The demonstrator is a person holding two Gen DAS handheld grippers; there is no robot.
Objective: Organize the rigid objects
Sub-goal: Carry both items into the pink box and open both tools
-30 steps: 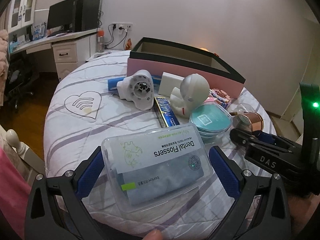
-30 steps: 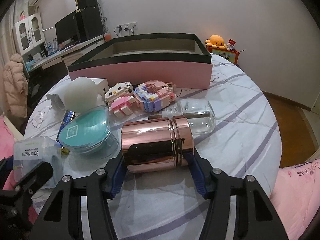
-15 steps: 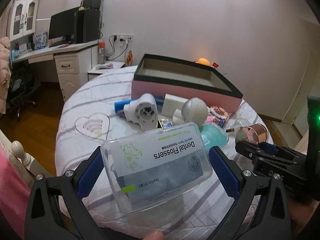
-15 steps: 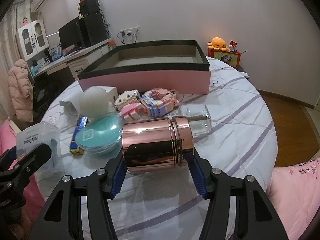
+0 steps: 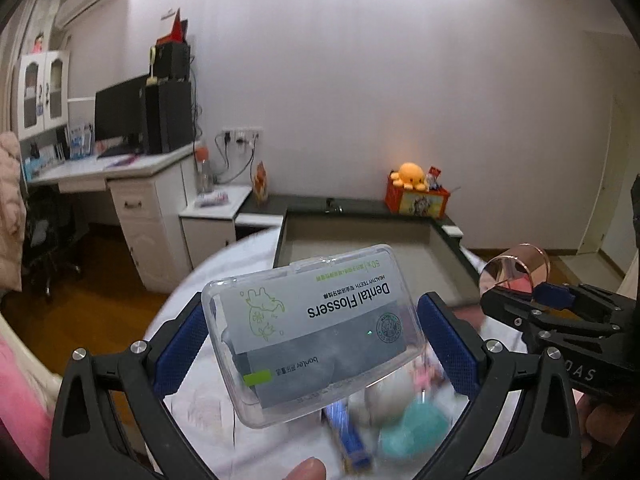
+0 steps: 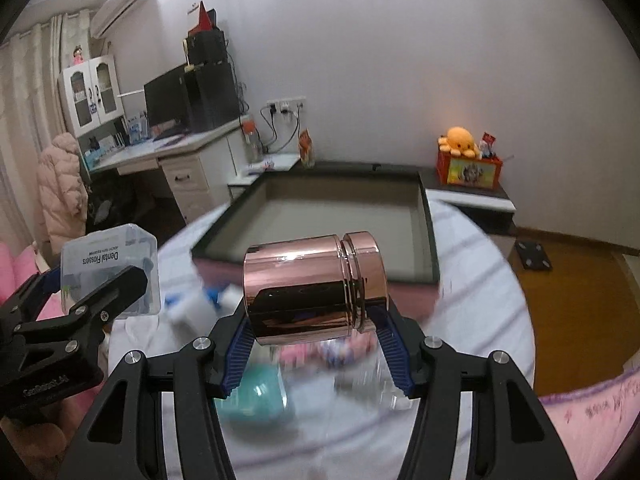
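Note:
My left gripper is shut on a clear plastic box of dental flossers and holds it high above the round table. It also shows in the right wrist view. My right gripper is shut on a rose-gold metal jar, lying sideways between the pads; the jar also shows in the left wrist view. The pink box with a dark rim stands open and empty beyond both grippers, also seen in the left wrist view.
Blurred below on the striped tablecloth lie a teal lidded dish, a blue flat pack, a white toy and pink block figures. A desk stands far left, an orange plush on a low cabinet behind.
Both grippers have risen well above the table with their objects and moved towards the pink box, whose inside is now in view. The table objects have dropped low in view.

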